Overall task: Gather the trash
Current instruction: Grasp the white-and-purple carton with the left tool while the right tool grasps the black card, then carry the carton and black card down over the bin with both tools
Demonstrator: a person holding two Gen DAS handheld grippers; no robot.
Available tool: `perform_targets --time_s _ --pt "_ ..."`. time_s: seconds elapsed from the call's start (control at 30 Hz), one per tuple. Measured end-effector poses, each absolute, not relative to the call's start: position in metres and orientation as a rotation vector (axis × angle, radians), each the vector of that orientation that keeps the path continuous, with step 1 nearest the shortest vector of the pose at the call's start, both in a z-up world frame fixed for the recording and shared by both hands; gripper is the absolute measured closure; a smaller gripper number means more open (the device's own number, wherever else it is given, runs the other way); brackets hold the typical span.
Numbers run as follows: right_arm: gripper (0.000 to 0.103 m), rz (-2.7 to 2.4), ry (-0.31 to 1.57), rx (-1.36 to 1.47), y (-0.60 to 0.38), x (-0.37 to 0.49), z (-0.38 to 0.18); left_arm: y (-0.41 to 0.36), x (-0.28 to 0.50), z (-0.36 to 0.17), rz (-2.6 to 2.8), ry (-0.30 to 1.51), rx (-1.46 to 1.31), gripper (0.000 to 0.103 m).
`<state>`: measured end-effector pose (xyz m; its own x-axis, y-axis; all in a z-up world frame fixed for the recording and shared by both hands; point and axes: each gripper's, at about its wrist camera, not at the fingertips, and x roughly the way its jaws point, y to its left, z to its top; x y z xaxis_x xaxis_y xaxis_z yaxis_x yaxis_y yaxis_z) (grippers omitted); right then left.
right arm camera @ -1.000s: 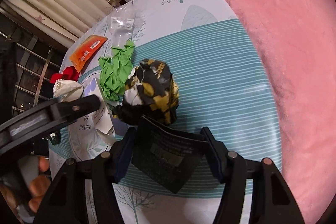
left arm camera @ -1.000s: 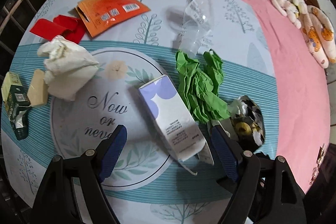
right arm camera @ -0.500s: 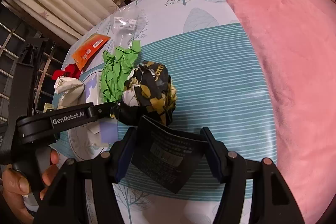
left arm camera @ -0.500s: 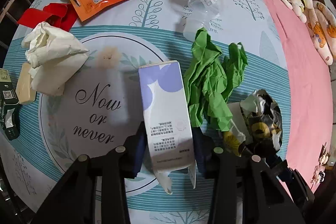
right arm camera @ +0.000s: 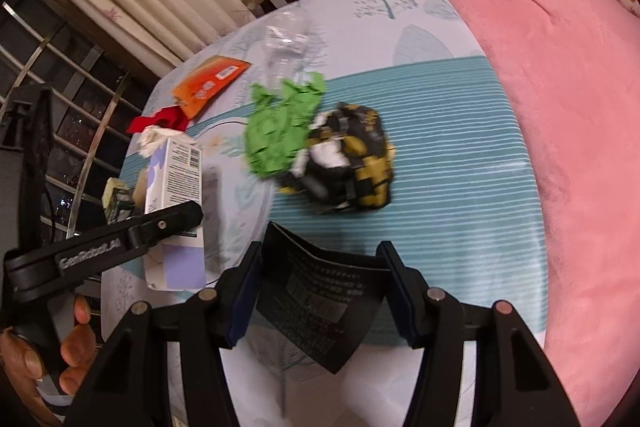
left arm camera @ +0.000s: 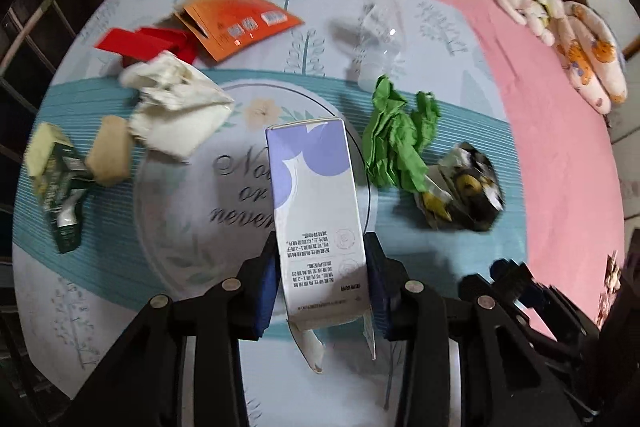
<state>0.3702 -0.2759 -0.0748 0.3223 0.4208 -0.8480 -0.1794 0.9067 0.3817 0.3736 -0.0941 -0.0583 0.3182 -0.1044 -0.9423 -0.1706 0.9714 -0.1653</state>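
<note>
My left gripper [left arm camera: 322,267] is shut on a white and purple carton [left arm camera: 316,195], held upright above the round table; the carton [right arm camera: 176,167] also shows at the left of the right wrist view. A black printed packet [right arm camera: 320,299] sits between the pads of my right gripper [right arm camera: 322,279], whose jaws are closing on it. On the table lie crumpled green paper [left arm camera: 396,139], a crumpled black and yellow wrapper [right arm camera: 352,163], a clear plastic bottle [left arm camera: 380,35], an orange pouch [left arm camera: 236,19], red paper [left arm camera: 140,43] and a white tissue wad [left arm camera: 176,107].
A dark green box [left arm camera: 60,187] and a beige block [left arm camera: 110,151] lie near the table's left edge. A bed with a pink blanket [left arm camera: 560,147] borders the table on the right. Curtains and a shelf of papers stand behind. A hand [right arm camera: 72,343] grips the left tool.
My left gripper's jaws closed on the carton and lifted it off the table. My right gripper rose a little with the black packet, so the wrapper now lies farther ahead.
</note>
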Motion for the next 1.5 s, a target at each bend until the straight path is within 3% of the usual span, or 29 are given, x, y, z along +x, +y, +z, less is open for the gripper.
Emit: perform_targets --time_s 0.37,0.63,1.0,1.5 --pt "0.046 0.401 1.061 0.175 -0.226 0.274 -0.015 -0.035 0.244 0.015 -0.051 1.103 -0.138 0.065" --pt "0.046 0.365 1.016 0.16 -0.183 0.182 0.007 0.019 0.142 0.03 -0.092 1.038 -0.088 0.065" --pt "0.046 0.324 1.097 0.144 -0.141 0.081 -0.017 0.074 0.05 -0.002 -0.145 1.089 -0.119 0.065" --pt "0.046 0.321 1.304 0.122 -0.137 0.035 -0.106 0.049 -0.004 -0.089 -0.177 1.241 -0.168 0.065"
